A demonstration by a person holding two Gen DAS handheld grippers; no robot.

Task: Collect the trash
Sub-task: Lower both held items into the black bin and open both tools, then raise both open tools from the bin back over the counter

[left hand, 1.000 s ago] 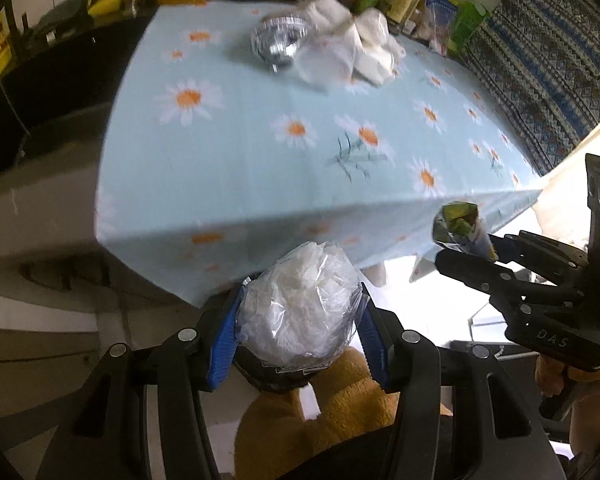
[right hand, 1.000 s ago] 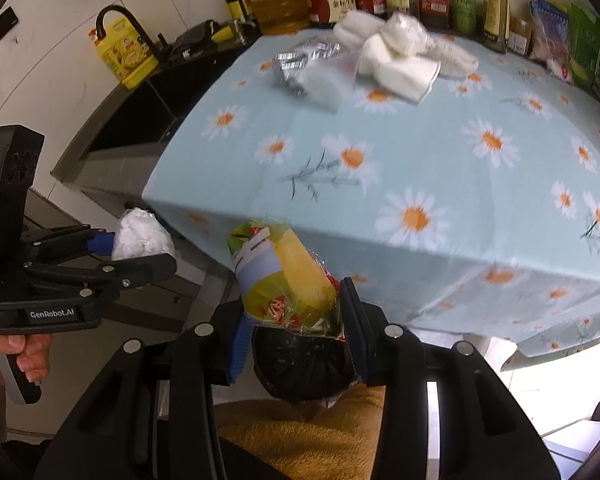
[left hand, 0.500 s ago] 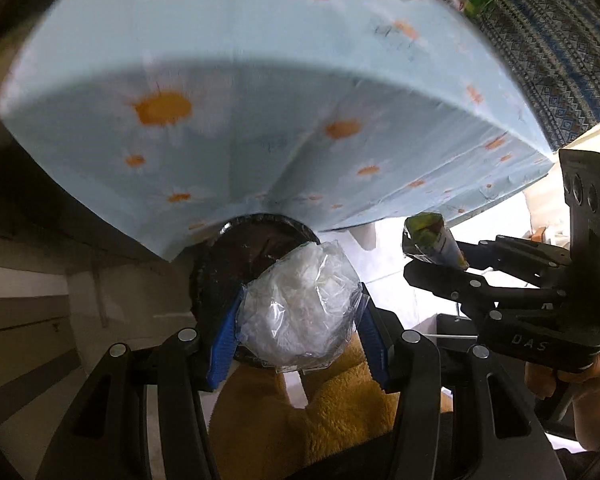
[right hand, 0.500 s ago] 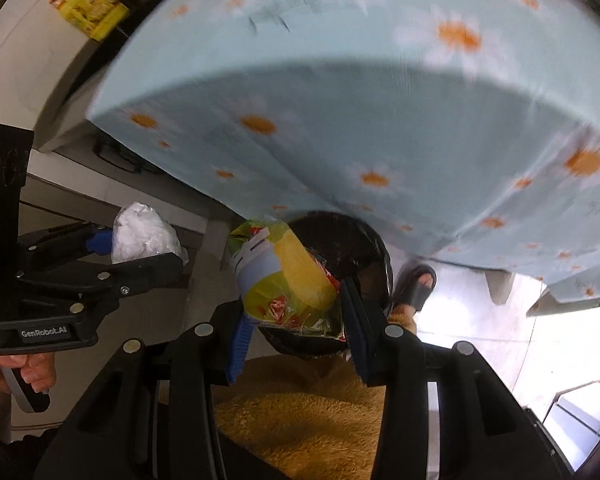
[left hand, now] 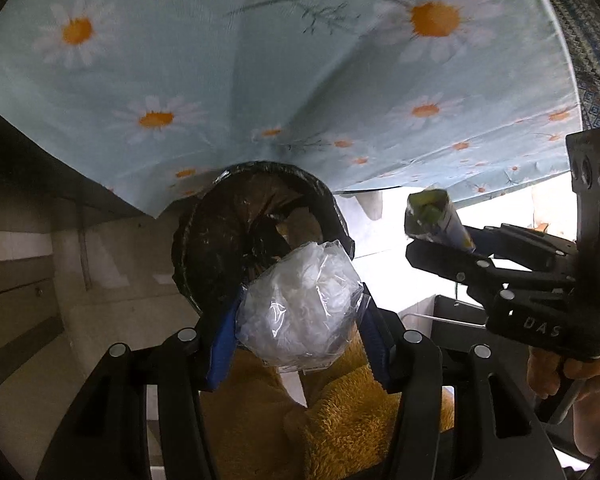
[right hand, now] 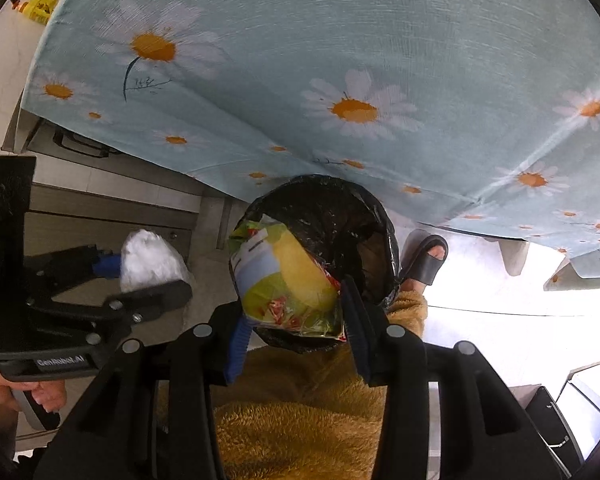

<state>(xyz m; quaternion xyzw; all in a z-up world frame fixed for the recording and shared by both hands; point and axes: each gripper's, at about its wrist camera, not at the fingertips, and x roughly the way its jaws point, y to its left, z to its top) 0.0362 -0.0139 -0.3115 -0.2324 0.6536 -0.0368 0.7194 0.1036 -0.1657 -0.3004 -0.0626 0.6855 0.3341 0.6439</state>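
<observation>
Claws [left hand: 298,330] [right hand: 294,322] clamp a plastic wad [left hand: 298,314] and snack wrapper [right hand: 284,280] above the bin [right hand: 340,216], left loosening.

The left gripper [left hand: 300,320], its jaws opening, has a crumpled clear plastic bag of white paper [left hand: 298,306] between its blue pads, over a round bin lined with black plastic [left hand: 220,240]. A pale blue daisy-print tablecloth [left hand: 260,60] hangs above. At right, the right gripper [left hand: 444,236] grips a crumpled green-and-yellow snack wrapper [left hand: 436,216].
</observation>
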